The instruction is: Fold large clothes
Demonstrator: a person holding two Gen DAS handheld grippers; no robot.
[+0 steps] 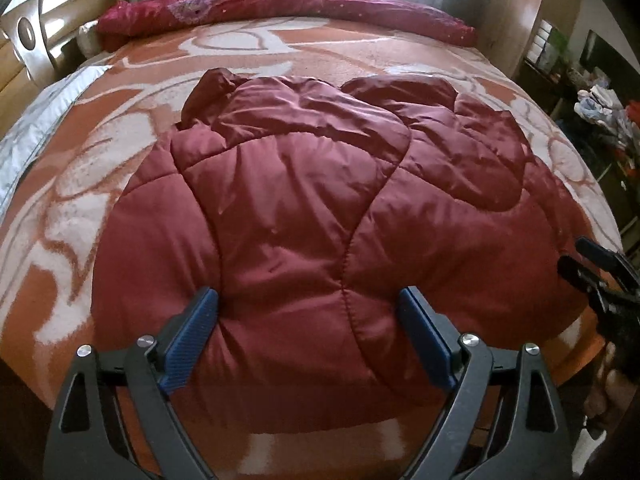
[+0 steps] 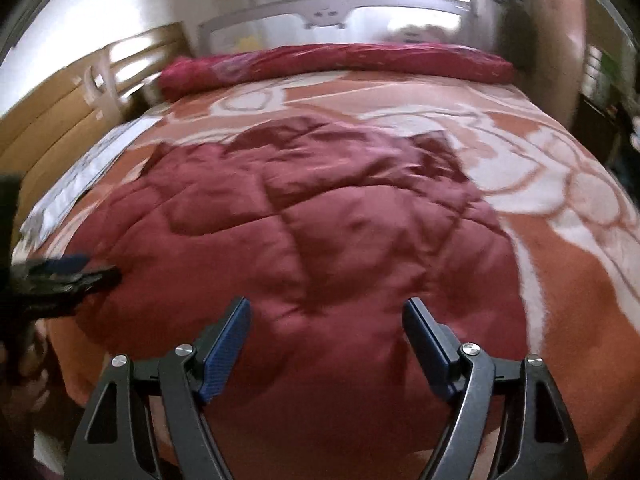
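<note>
A dark red quilted padded jacket [image 1: 312,208] lies spread on the bed, its near hem toward me and its sleeves folded in over the body at the far end. It also shows in the right wrist view [image 2: 320,232]. My left gripper [image 1: 308,300] is open, its blue pads just above the near hem, holding nothing. My right gripper [image 2: 326,308] is open over the jacket's near right part, empty. The right gripper also shows at the right edge of the left wrist view [image 1: 600,268], and the left gripper at the left edge of the right wrist view [image 2: 68,272].
The bed carries an orange and white patterned blanket [image 1: 80,200]. A rolled red quilt [image 1: 280,8] lies along the far edge. A wooden headboard [image 1: 44,40] stands at the left. Cluttered shelves [image 1: 600,112] stand to the right of the bed.
</note>
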